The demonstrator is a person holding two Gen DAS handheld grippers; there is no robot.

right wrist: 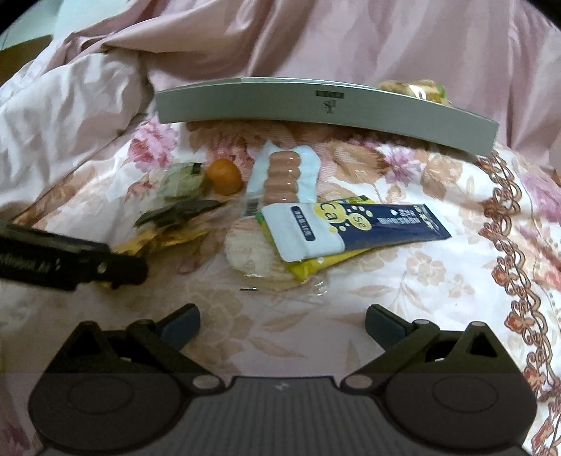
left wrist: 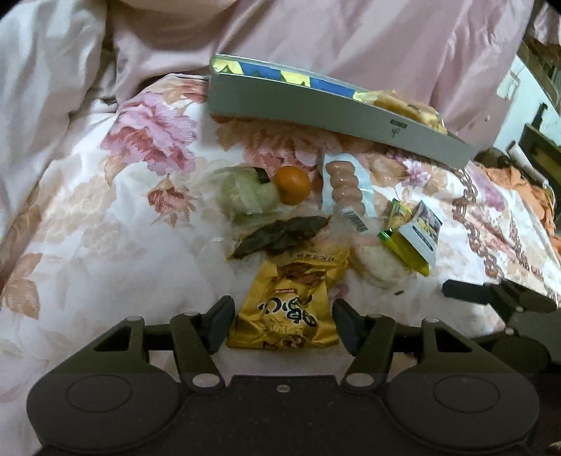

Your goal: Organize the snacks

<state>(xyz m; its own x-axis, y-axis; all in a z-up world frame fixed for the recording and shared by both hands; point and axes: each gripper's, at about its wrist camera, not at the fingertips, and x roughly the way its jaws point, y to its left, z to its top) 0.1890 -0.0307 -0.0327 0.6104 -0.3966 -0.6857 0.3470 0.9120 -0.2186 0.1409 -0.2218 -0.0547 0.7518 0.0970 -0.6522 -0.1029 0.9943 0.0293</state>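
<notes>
A pile of snacks lies on a flowered bedspread. In the left wrist view my left gripper (left wrist: 282, 324) is open, its fingers on either side of a yellow snack packet (left wrist: 287, 312) lying flat. Beyond it are a dark dried snack (left wrist: 280, 236), a green-white wrapped item (left wrist: 245, 193), an orange (left wrist: 292, 185) and a sausage pack (left wrist: 345, 189). My right gripper (right wrist: 282, 324) is open over bare bedspread. Just ahead of it are a blue-white packet (right wrist: 354, 228), a yellow packet (right wrist: 315, 263) and round crackers (right wrist: 249, 256). A grey box (right wrist: 315, 105) sits behind the pile.
The grey box (left wrist: 336, 115) holds a wrapped bread snack (left wrist: 410, 105) at its right end. Rumpled pink bedding (left wrist: 315, 31) rises behind the box. One finger of the left gripper (right wrist: 119, 268) reaches in at the right view's left edge. Furniture stands at the far right (left wrist: 536, 140).
</notes>
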